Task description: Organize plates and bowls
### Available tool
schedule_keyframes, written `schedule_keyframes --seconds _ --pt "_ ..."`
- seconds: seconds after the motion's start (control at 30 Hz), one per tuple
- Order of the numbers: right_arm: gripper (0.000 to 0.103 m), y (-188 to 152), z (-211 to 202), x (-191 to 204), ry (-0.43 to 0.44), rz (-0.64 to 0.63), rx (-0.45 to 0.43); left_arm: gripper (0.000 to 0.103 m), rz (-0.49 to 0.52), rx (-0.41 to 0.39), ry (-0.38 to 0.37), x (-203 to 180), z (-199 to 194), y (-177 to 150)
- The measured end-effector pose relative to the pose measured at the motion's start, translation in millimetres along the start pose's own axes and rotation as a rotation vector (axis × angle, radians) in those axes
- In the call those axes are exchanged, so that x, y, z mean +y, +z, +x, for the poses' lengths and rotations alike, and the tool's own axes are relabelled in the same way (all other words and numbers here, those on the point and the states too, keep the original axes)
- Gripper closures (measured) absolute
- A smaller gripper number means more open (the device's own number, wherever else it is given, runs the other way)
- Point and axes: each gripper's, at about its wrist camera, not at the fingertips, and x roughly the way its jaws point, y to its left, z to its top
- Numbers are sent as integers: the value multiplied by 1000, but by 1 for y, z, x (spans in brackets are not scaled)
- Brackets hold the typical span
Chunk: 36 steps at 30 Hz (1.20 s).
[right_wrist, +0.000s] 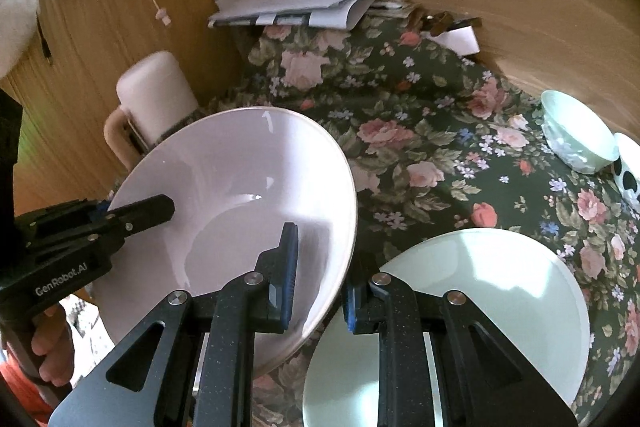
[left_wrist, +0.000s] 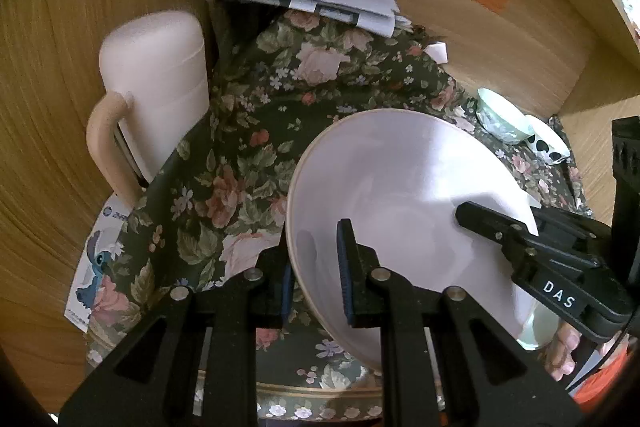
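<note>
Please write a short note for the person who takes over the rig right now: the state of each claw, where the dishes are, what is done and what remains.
Left claw: shut on the rim of the large white bowl.
Right claw: shut on the opposite rim of the same bowl, which both hold tilted above the floral cloth.
Pale green plate: flat on the cloth, just to the right of the bowl.
Small green bowl and black-spotted bowl: side by side at the right edge, near the wooden wall.
Done: the white bowl is gripped and lifted.
Left: set it down, probably with the other dishes; nothing is stacked yet.
</note>
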Motion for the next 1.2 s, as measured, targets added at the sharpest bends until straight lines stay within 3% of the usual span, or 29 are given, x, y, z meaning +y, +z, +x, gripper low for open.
schedule_keyframes --seconds 0.33,0.77,0.83,0.9,0.97,1.1,1.2 --pt "86 -2 25 0 -14 -9 81 86 -33 54 -25 14 22 -9" --pt "83 -3 26 3 -23 -46 112 86 3 40 -2 13 22 -11" --pt "80 -3 22 2 -26 -46 97 82 7 32 9 12 20 -10" --pt "79 -2 18 2 -30 -51 80 69 15 13 24 11 15 -8" --pt "78 -1 10 2 -35 -58 56 62 25 -16 43 9 9 -8" --pt "66 -1 -4 -1 -42 -56 7 59 37 -55 64 6 -3 -5" --pt "64 0 -17 -5 -44 -50 -29 52 39 -78 64 1 -12 -1"
